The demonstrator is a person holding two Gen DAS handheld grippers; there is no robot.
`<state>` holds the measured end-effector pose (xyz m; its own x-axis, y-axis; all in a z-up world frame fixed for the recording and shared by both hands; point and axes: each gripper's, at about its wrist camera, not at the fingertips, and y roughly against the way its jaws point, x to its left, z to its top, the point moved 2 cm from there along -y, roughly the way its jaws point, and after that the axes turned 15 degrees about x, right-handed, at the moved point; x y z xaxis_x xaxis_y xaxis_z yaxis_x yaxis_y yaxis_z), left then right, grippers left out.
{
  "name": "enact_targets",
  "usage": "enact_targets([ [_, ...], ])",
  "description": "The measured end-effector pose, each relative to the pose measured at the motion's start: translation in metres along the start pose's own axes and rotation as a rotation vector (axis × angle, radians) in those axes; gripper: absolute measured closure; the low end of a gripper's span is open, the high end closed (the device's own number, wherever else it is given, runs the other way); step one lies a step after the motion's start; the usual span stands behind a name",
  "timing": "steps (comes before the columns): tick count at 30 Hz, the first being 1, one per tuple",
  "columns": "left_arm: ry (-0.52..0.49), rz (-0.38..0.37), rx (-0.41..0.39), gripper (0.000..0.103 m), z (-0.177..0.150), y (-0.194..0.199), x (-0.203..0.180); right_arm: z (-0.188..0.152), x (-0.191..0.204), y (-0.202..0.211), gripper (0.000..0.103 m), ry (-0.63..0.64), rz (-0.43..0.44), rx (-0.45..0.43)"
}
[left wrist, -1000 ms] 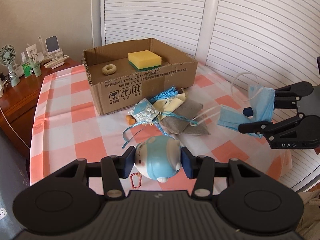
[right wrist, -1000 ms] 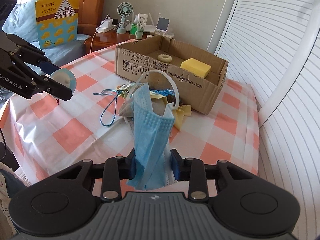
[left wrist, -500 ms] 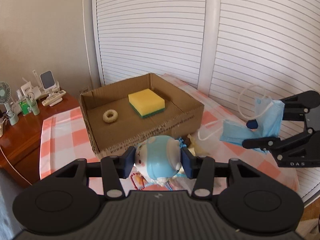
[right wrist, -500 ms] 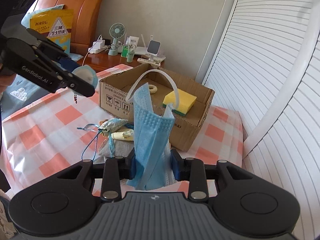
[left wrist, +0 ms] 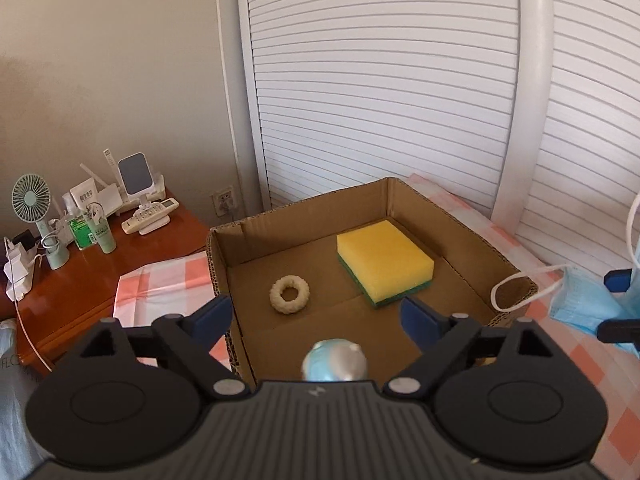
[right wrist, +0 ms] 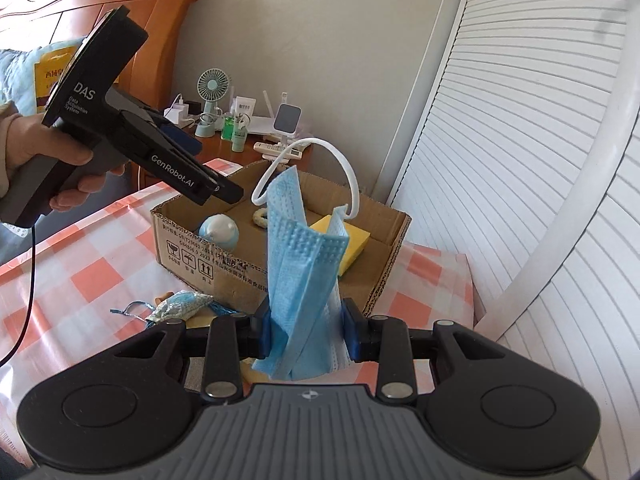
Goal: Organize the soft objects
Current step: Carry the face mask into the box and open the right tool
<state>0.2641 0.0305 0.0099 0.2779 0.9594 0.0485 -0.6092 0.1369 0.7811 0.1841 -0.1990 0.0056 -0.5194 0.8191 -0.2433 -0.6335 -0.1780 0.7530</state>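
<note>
A cardboard box (left wrist: 472,236) (right wrist: 240,260) stands on the checked tablecloth. It holds a yellow sponge (left wrist: 384,260), a cream ring (left wrist: 289,294) and a round blue plush toy (left wrist: 334,365) (right wrist: 219,231). My left gripper (left wrist: 316,316) (right wrist: 224,192) is open above the box, and the toy lies loose below it. My right gripper (right wrist: 306,330) is shut on a blue face mask (right wrist: 304,280), held upright to the right of the box; the mask also shows in the left wrist view (left wrist: 592,300).
A pile of small pouches and cords (right wrist: 180,304) lies on the cloth in front of the box. A wooden bedside table (left wrist: 80,280) with a fan, bottles and a remote stands to the left. White slatted doors (left wrist: 400,80) stand behind.
My left gripper moved forward over the box, opened and let go of the plush toy, which now lies inside. My right gripper kept hold of the mask and came closer to the box.
</note>
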Motion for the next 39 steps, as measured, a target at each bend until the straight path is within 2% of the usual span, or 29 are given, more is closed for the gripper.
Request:
enact_targets([
  [5,0.048,-0.011,-0.004,0.002,-0.022,0.016,-0.001,0.007,-0.006,-0.006,0.065,-0.014,0.006,-0.003],
  [9,0.084,0.003,-0.002,0.001,-0.048,0.038,-0.006,0.013,-0.008,-0.010,0.065,-0.017,0.009,-0.001],
  [15,0.152,0.069,0.006,0.001,-0.086,0.065,-0.010,0.031,-0.012,-0.019,0.065,-0.017,0.015,-0.003],
  [18,0.184,0.072,0.005,0.001,-0.100,0.074,-0.009,0.043,-0.014,-0.027,0.065,-0.013,0.015,0.000],
  [24,0.170,0.149,0.016,0.001,-0.117,0.081,-0.015,0.066,-0.017,-0.049,0.065,-0.005,0.010,0.026],
  [30,0.130,0.196,0.046,0.001,-0.129,0.079,-0.025,0.083,-0.017,-0.071,0.063,-0.007,-0.001,0.053],
  [31,0.126,0.202,0.048,0.001,-0.130,0.078,-0.026,0.085,-0.016,-0.075,0.055,-0.005,0.001,0.063],
  [32,0.124,0.205,0.050,0.001,-0.131,0.078,-0.027,0.086,-0.017,-0.078,0.040,-0.012,0.002,0.071],
  [33,0.124,0.204,0.052,0.001,-0.132,0.078,-0.027,0.085,-0.017,-0.080,0.032,-0.021,0.001,0.079],
  [34,0.123,0.199,0.052,0.001,-0.133,0.078,-0.028,0.084,-0.017,-0.082,0.020,-0.032,0.001,0.083],
  [35,0.124,0.194,0.052,0.001,-0.134,0.078,-0.028,0.081,-0.017,-0.082,0.013,-0.044,0.002,0.081],
  [39,0.121,0.191,0.051,0.001,-0.138,0.081,-0.027,0.068,-0.015,-0.076,0.008,-0.081,0.017,0.087],
])
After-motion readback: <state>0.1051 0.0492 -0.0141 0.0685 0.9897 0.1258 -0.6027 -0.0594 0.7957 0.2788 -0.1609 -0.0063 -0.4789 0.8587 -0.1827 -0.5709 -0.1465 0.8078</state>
